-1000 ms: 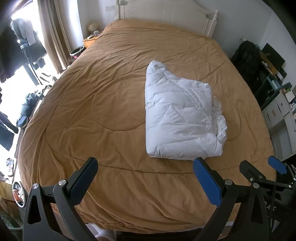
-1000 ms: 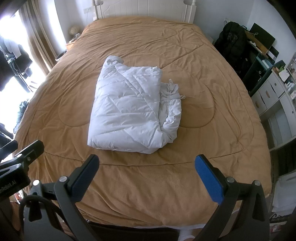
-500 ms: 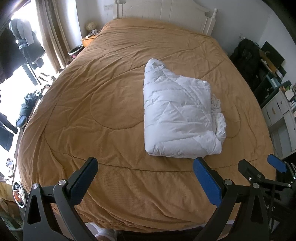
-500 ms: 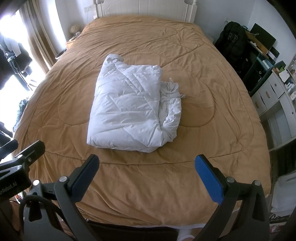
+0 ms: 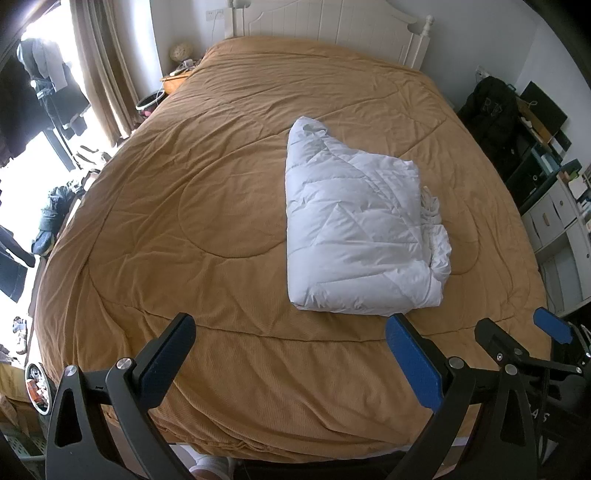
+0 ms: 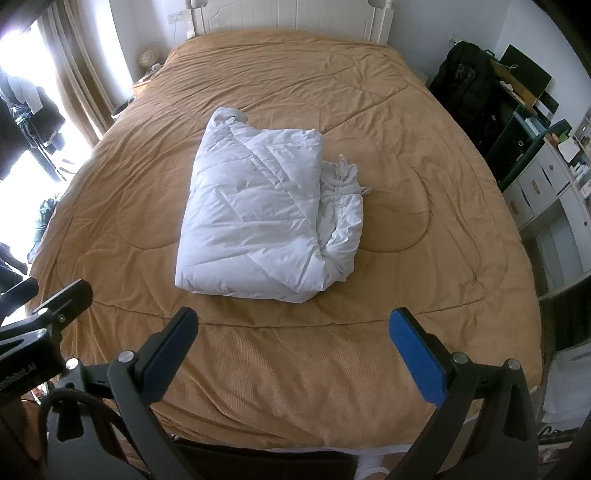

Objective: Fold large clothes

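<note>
A white puffy garment (image 5: 358,225) lies folded into a thick rectangle on the bed's tan quilt (image 5: 207,206), with bunched fabric along its right side. It shows mid-bed in the right wrist view (image 6: 266,218). My left gripper (image 5: 290,358) is open and empty above the foot of the bed, short of the garment's near edge. My right gripper (image 6: 293,350) is open and empty, also short of the garment. The right gripper's fingers (image 5: 550,326) show at the right edge of the left wrist view.
A white headboard (image 6: 288,14) stands at the far end. Curtains and hanging clothes (image 5: 44,96) are at the left by a bright window. A black bag (image 6: 465,81), a desk and white drawers (image 6: 546,184) line the right side.
Both grippers have drifted slightly; the garment sits a touch lower and more central in view. The garment itself has not moved and both grippers stay open.
</note>
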The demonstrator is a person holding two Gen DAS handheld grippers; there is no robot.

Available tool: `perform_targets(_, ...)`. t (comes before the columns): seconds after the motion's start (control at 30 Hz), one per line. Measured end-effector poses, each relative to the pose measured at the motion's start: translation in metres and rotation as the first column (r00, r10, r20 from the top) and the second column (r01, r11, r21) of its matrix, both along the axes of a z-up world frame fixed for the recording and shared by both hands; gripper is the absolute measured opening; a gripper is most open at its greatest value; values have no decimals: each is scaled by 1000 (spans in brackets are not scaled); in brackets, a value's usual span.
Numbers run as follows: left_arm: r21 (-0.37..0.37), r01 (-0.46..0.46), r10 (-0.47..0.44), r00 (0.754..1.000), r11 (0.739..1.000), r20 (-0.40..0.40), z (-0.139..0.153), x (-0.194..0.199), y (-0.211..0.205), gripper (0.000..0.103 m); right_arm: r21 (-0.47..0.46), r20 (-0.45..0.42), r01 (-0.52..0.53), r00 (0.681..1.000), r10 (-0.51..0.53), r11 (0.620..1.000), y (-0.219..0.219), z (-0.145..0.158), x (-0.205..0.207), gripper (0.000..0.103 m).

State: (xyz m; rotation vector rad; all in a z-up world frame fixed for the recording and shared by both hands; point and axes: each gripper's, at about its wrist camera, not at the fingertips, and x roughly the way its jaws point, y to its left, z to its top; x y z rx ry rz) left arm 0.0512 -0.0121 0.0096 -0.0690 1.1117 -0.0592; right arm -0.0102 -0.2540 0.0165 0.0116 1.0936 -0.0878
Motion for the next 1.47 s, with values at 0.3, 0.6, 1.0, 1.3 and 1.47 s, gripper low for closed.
perform_targets(0.3, 0, 0, 0, 1000, 1000, -1, 0, 0, 0, 102, -1, -1, 1, 1000, -1, 1000, 1, 0, 0, 103)
perform_targets(0.6, 0, 1, -1, 1000, 1000, -1, 0, 0, -1, 102, -1, -2, -1, 1000, 1, 1000, 1, 0, 0, 103)
perform_targets(1.0, 1, 6, -6, 1000, 1000, -4, -1, -1, -2, 102, -2, -5, -5, 1000, 5, 1000, 0, 0, 0, 103)
perform_targets(1.3, 0, 8, -8, 1000, 1000, -5, -1, -1, -2, 102, -5, -7, -11, 1000, 11, 1000, 0, -2, 0, 103)
perform_targets(1.47, 1, 10, -10, 1000, 1000, -6, -2, -2, -1, 102, -5, -8, -11, 1000, 11, 1000, 0, -2, -1, 103)
